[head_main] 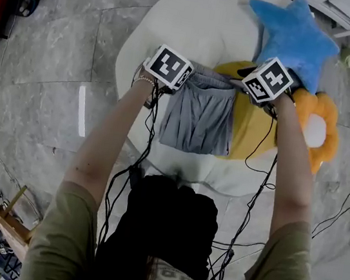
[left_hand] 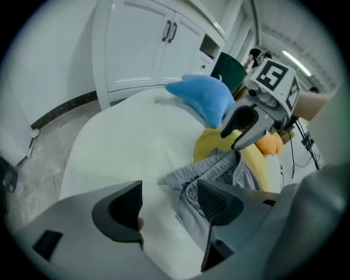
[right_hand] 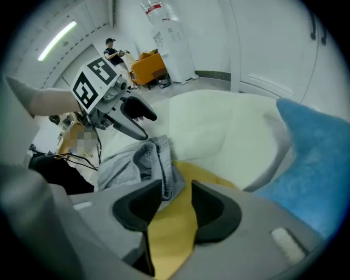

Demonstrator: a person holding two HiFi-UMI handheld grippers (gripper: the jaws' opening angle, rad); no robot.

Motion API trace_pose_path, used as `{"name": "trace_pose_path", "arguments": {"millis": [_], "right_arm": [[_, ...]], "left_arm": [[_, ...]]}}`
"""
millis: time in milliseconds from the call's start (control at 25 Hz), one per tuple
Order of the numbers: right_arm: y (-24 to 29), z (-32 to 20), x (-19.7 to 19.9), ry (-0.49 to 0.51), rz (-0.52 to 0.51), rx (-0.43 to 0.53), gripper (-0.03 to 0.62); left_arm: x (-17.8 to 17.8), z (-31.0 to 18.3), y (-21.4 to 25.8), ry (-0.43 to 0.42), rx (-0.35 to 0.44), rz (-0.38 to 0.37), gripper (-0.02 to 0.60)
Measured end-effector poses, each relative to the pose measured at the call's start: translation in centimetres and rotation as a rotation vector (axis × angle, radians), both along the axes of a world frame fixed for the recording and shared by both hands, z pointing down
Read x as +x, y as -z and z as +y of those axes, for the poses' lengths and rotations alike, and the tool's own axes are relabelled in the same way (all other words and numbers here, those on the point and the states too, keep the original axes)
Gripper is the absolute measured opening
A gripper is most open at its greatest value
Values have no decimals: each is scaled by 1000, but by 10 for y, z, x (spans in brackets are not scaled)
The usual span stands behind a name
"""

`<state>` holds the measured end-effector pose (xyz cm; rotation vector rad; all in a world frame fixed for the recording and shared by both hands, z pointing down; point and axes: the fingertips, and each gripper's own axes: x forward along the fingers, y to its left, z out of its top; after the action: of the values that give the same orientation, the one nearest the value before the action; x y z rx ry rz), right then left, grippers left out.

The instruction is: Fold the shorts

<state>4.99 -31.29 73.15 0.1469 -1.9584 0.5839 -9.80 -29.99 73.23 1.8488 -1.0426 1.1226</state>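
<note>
Grey shorts [head_main: 199,117] lie flat on the white cushion [head_main: 199,22], right edge over a yellow pillow [head_main: 248,131]. Left gripper [left_hand: 169,208] wide, right gripper [right_hand: 176,205] half open, one at each waistband corner, neither pinching. Likely step: taking hold. Next, close on both corners, then fold.

We take this for a test lab: cables [head_main: 236,243] at five o'clock, stone floor [head_main: 52,46] at ten, strip light [right_hand: 57,39] overhead.
</note>
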Motion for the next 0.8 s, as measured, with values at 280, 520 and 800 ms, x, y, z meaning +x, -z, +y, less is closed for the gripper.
{"name": "trace_pose_path", "arguments": {"millis": [280,520,800], "right_arm": [[44,77,-15,369,-84,33,253],[-4,115,-1,592,47,85,255],[-24,95,12,644,94,118,255]], "left_arm": [[55,90,33,-686,101,-3,327],[70,126,-14,-886,-24,-4,351],[46,101,-31,-839,-106,12,380]]}}
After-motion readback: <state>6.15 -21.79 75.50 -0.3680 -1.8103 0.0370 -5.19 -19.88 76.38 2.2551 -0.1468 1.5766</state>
